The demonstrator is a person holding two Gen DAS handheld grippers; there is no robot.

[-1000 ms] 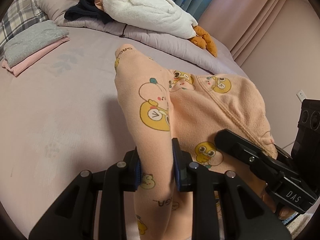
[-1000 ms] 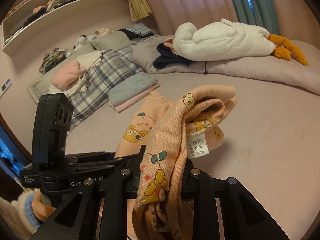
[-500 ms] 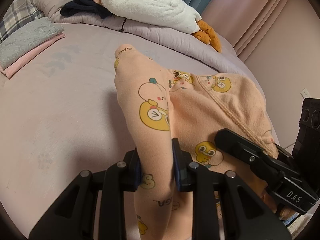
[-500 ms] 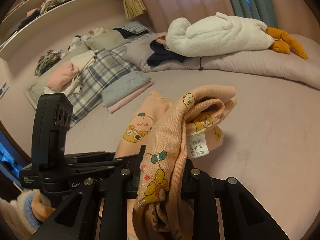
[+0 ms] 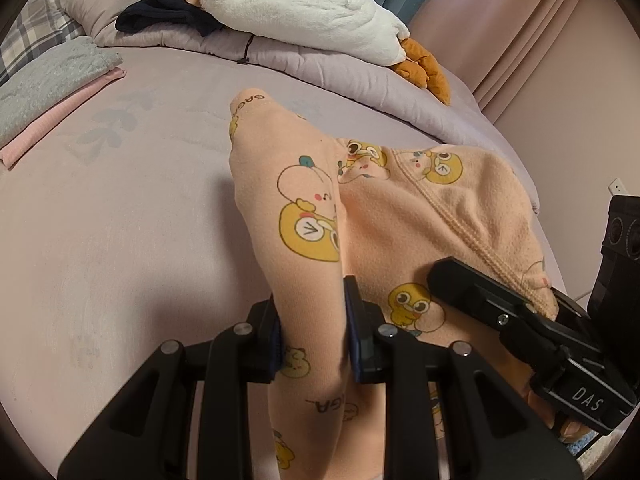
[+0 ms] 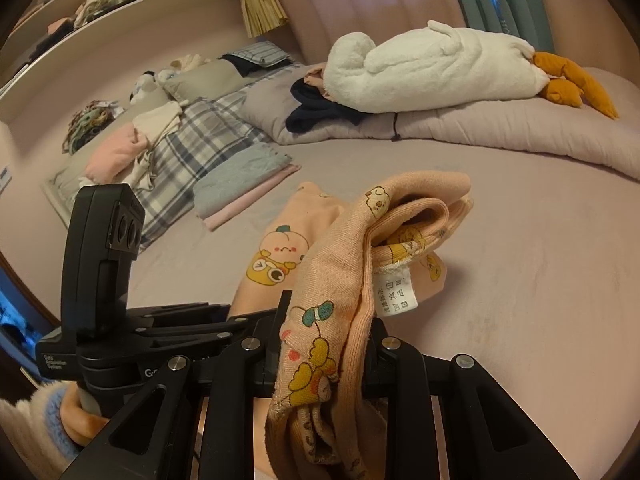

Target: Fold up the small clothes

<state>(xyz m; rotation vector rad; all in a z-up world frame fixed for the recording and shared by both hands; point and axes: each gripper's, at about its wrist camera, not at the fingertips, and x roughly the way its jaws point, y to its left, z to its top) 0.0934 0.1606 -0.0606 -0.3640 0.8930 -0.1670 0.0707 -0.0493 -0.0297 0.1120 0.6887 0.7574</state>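
A small peach garment [image 5: 404, 216] printed with yellow ducks is held up over the lilac bed [image 5: 120, 240]. My left gripper [image 5: 314, 324] is shut on one folded edge of it. My right gripper [image 6: 326, 340] is shut on another bunched edge of the garment [image 6: 332, 280], where a white care label [image 6: 394, 294] hangs. The right gripper also shows in the left wrist view [image 5: 516, 320], close beside the cloth. The left gripper shows in the right wrist view [image 6: 132, 320], at the left. The garment's lower part is hidden below both views.
A folded grey and pink stack [image 6: 240, 180] lies on the bed to the left. A white plush goose [image 6: 432, 68] and dark clothes [image 6: 320, 112] lie on a quilt at the back. A plaid blanket with loose clothes [image 6: 160, 152] lies far left, under a shelf [image 6: 120, 12].
Both grippers hold the garment as before. The views have shifted a little: the bed and background things have slid left and up, the goose nearer the top.
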